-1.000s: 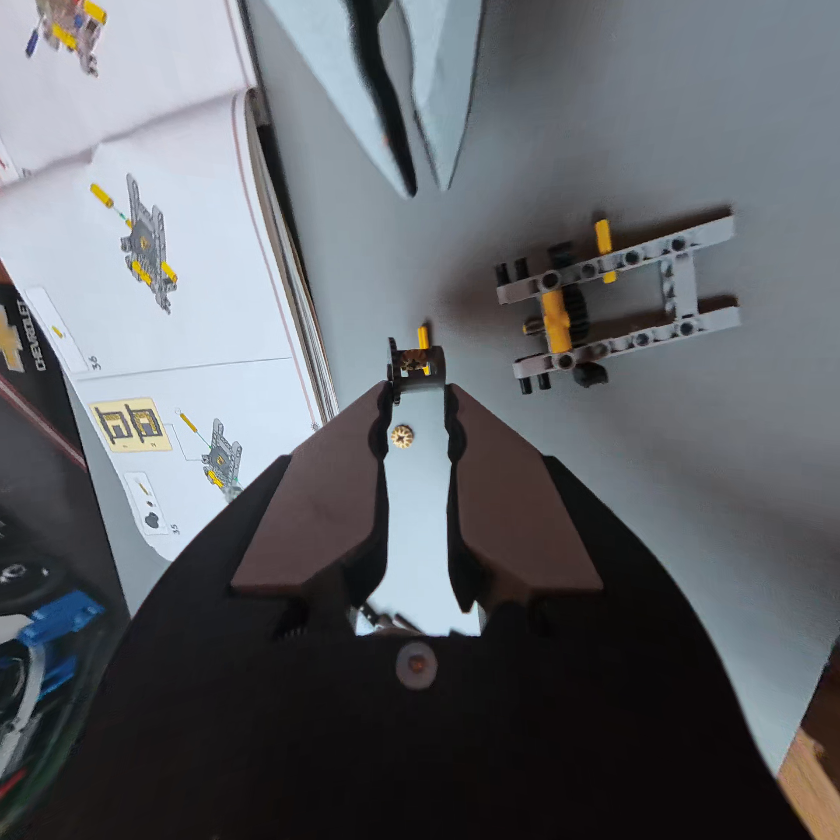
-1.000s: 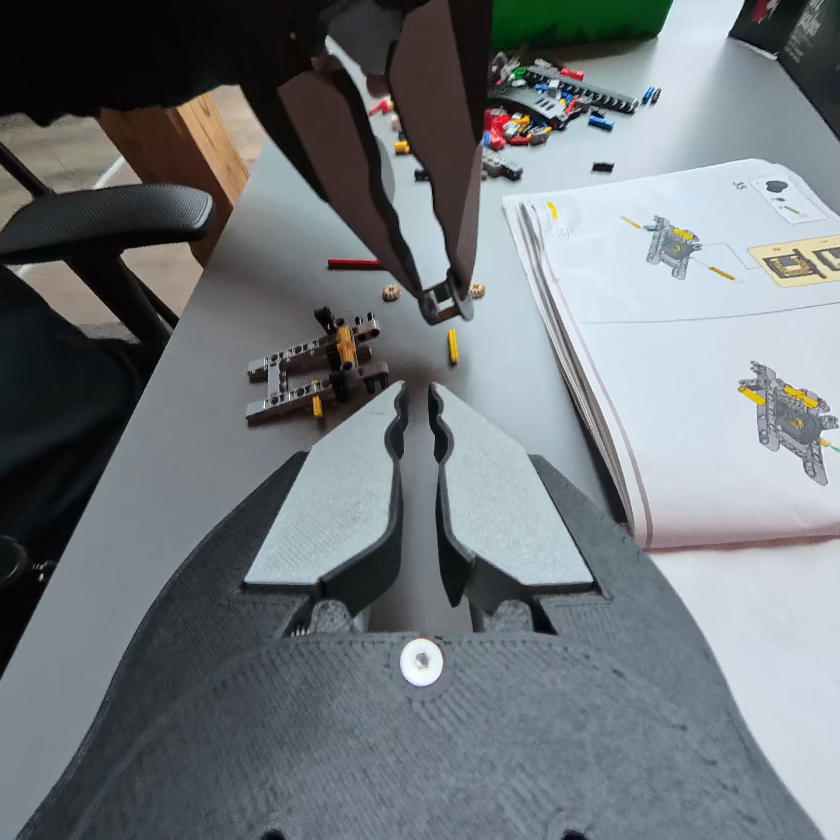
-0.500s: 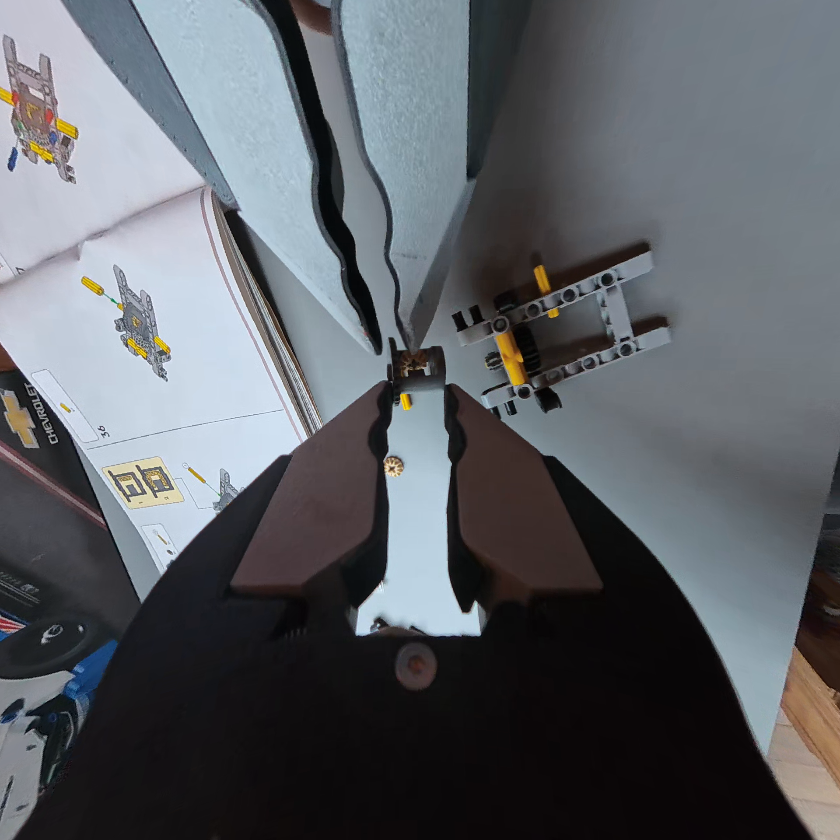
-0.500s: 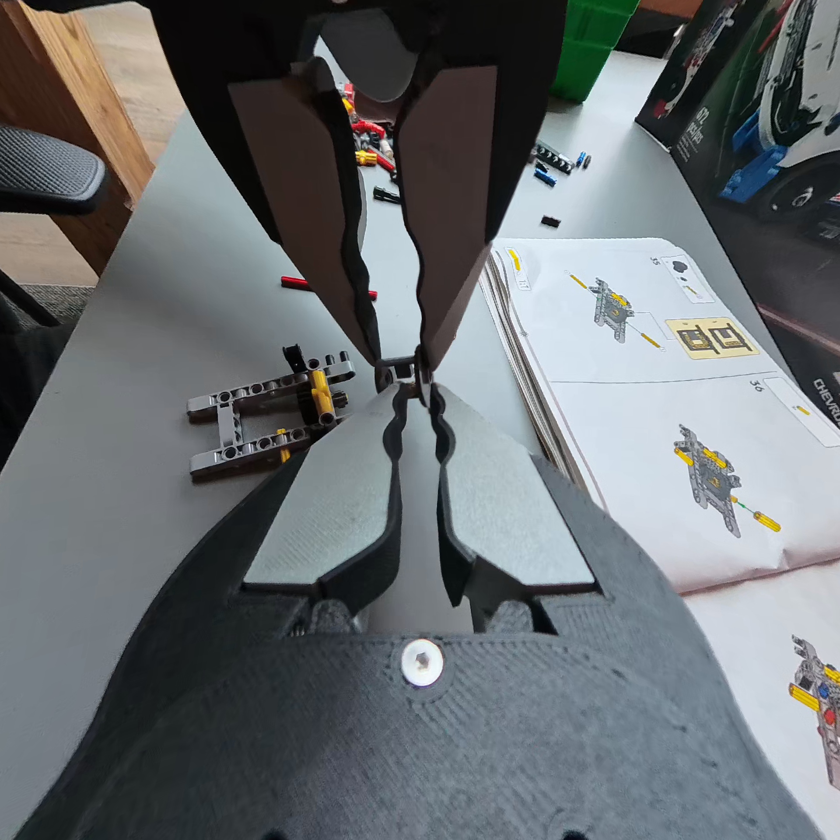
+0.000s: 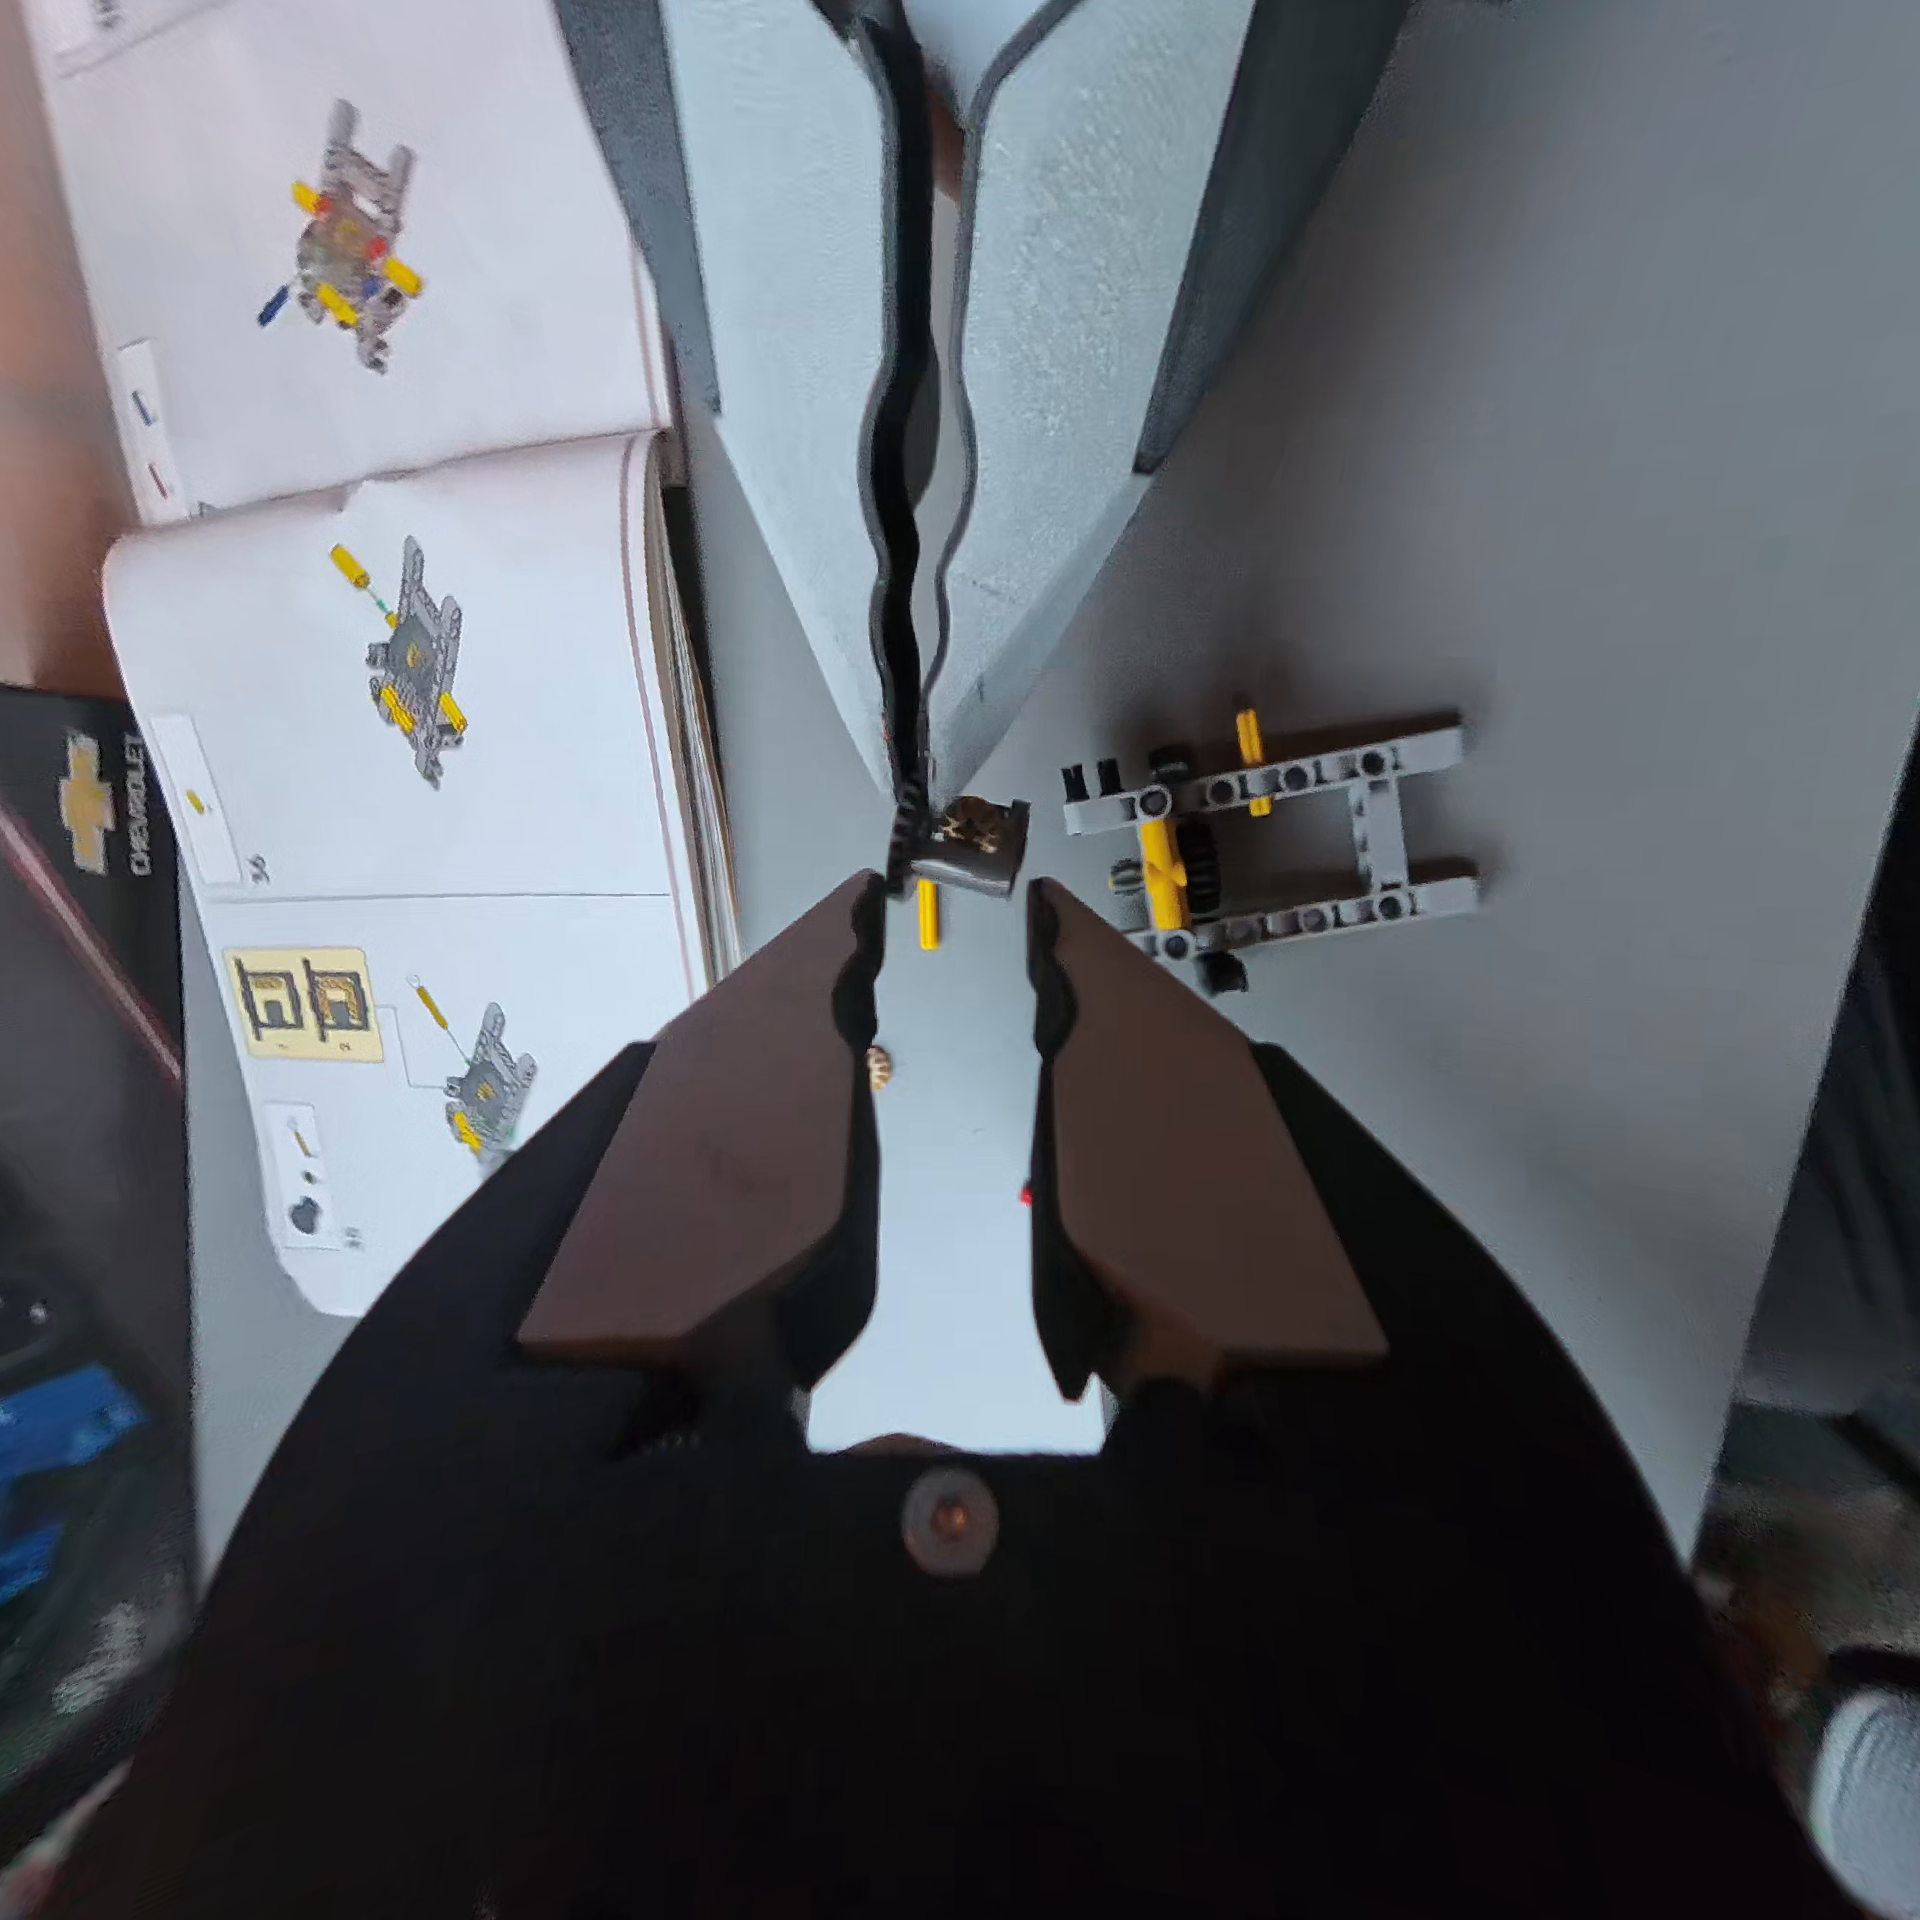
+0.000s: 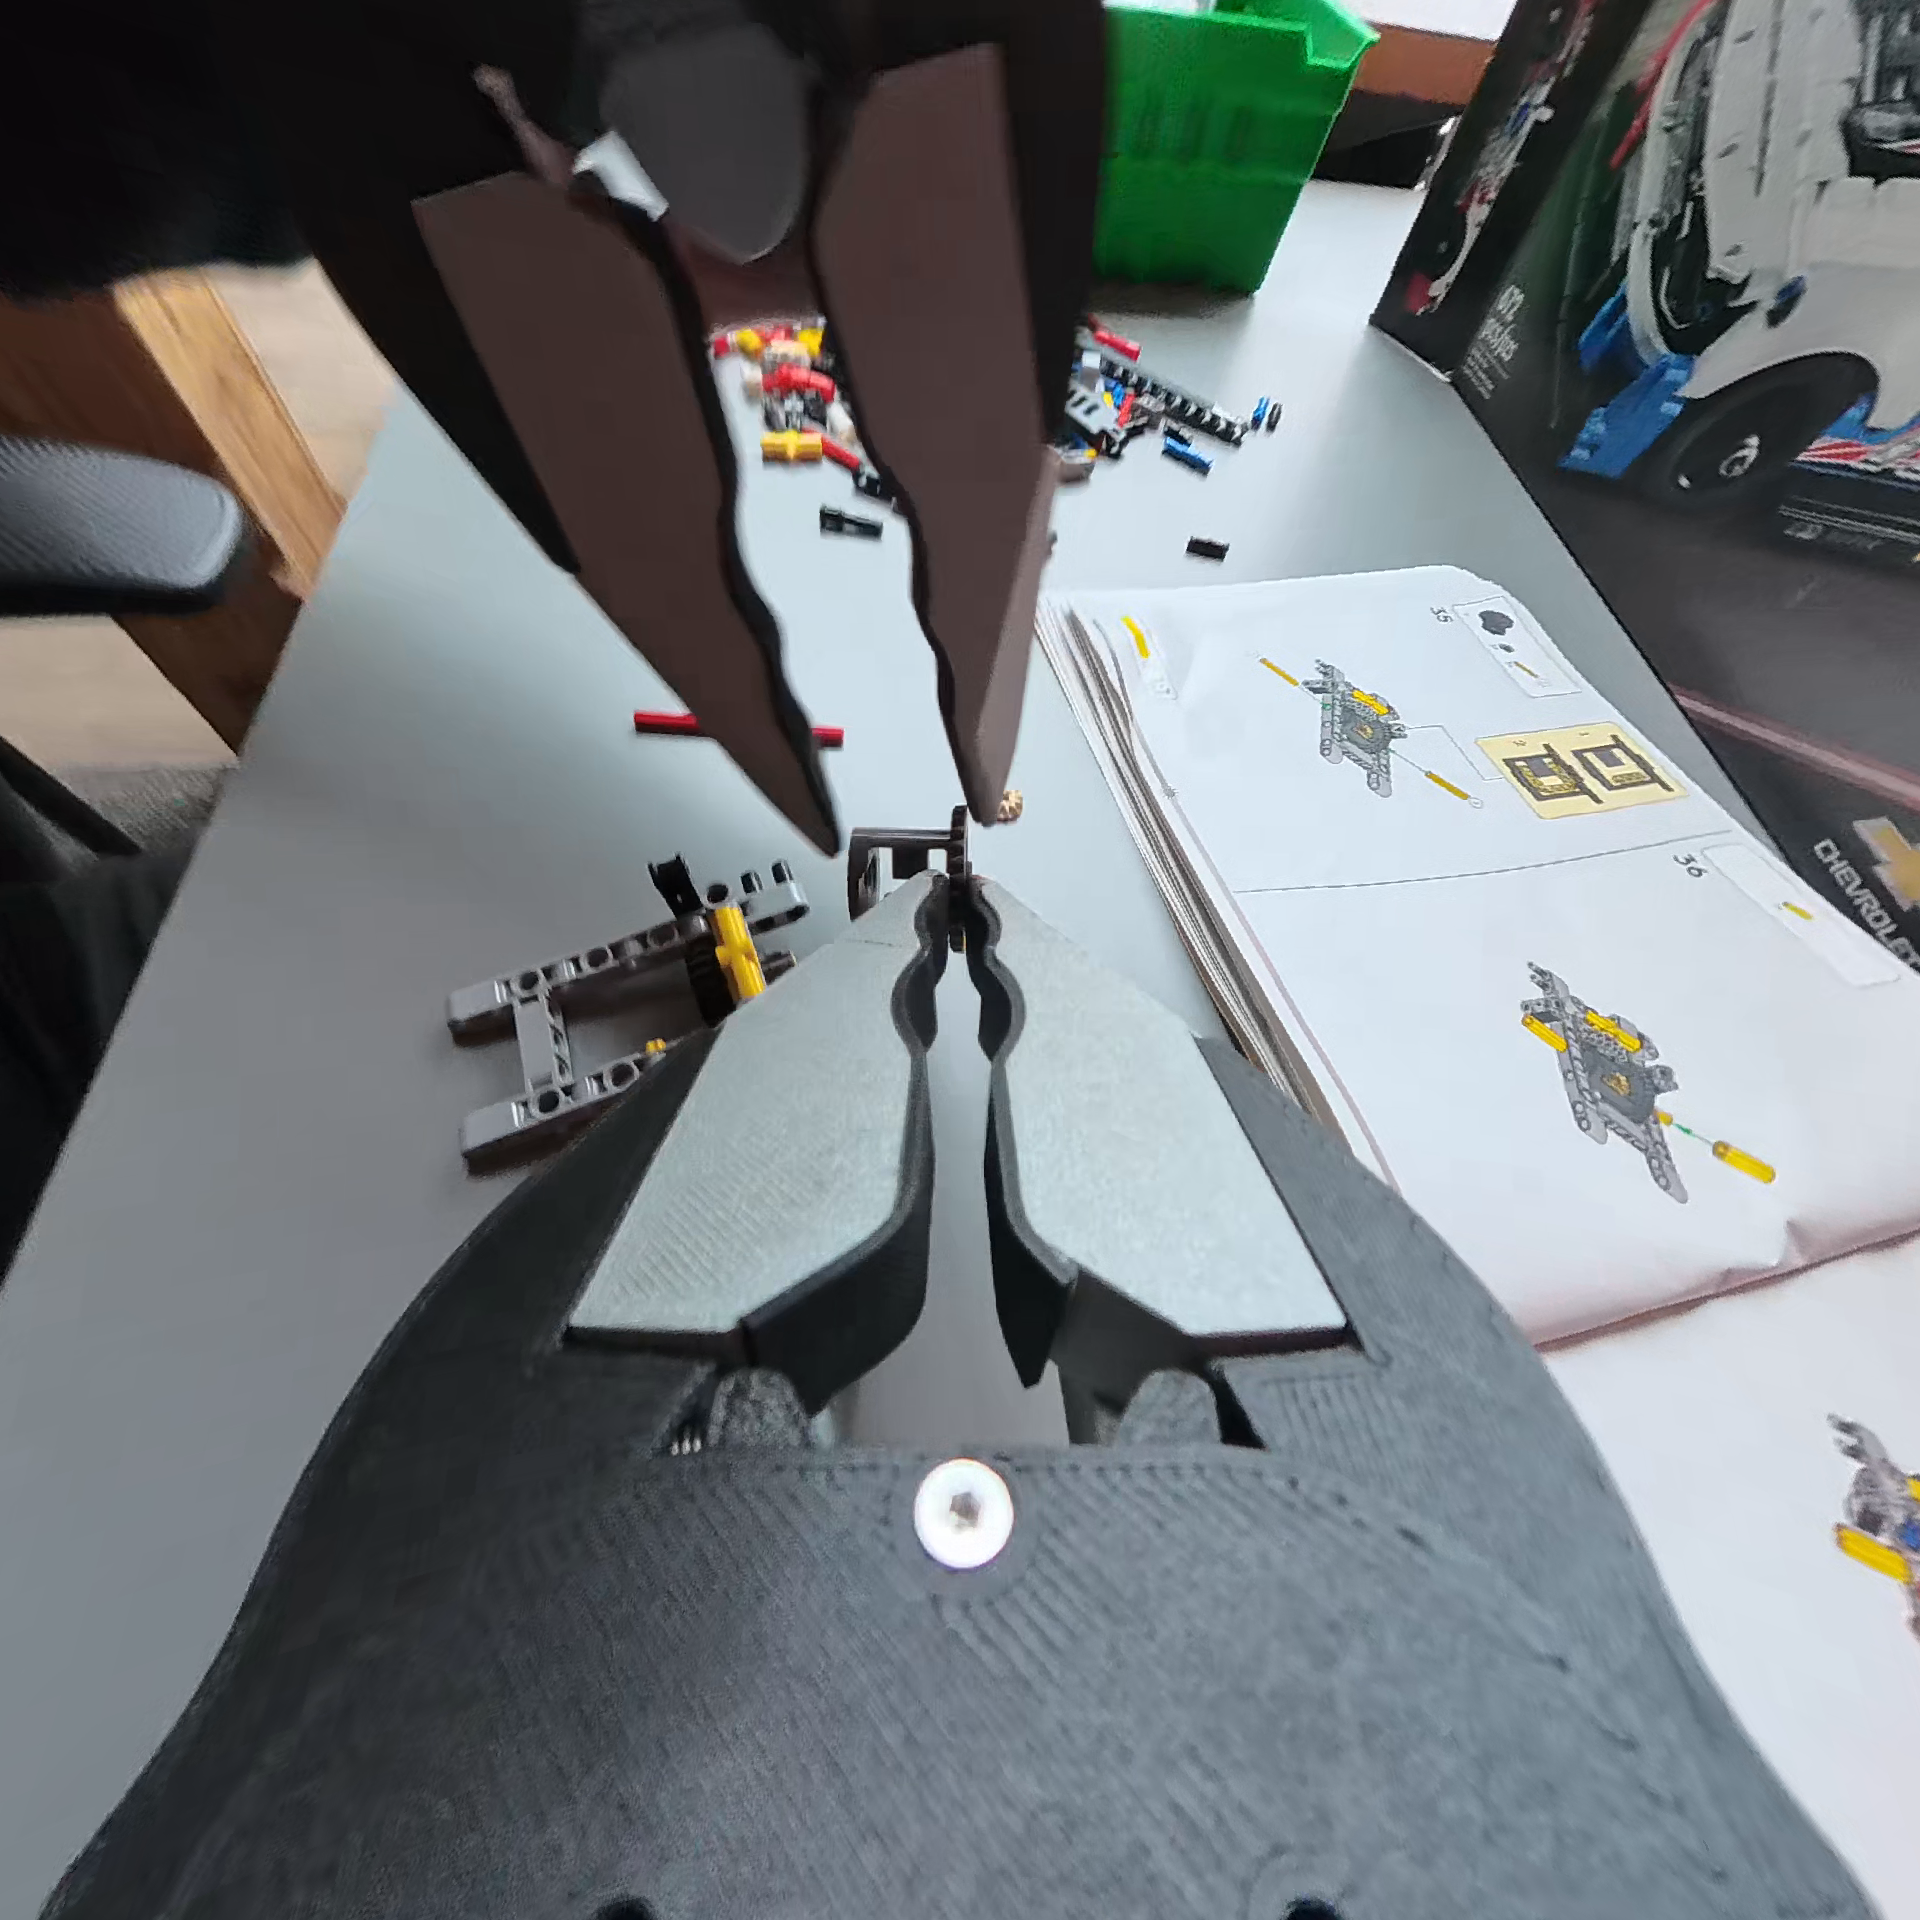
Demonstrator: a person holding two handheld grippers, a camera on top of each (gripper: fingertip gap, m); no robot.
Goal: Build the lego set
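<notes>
Through the left wrist view, my left gripper (image 5: 954, 896) stands spread, its matte brown fingers with wavy inner edges parted and gripping nothing. Just past its tips hangs the small dark frame piece (image 5: 968, 850), a boxy black part with a tan gear set inside, pinched by its thin toothed edge between the pale grey, grainy fingers of the right gripper (image 5: 914, 781) coming down from above. Under my spread tips a short yellow axle (image 5: 928, 914) lies on the smooth grey table (image 5: 1558, 468), and a small tan gear (image 5: 880, 1067) sits by my left finger. Off to the right of the tips rests the grey beam chassis (image 5: 1273, 844), a ladder-shaped frame of holed beams with yellow and black parts. To the left lies the open instruction booklet (image 5: 395, 810), its page stack edge near my left finger.

Through the right wrist view, my right gripper (image 6: 956, 902) is pressed together on the frame piece's black gear edge (image 6: 957, 868), the left gripper's points just beyond it. The chassis lies left of my tips, the booklet right. Farther on sit loose coloured bricks (image 6: 800, 405), a red axle (image 6: 665, 722) and a green bin (image 6: 1216, 145); bare tabletop lies to the left.
</notes>
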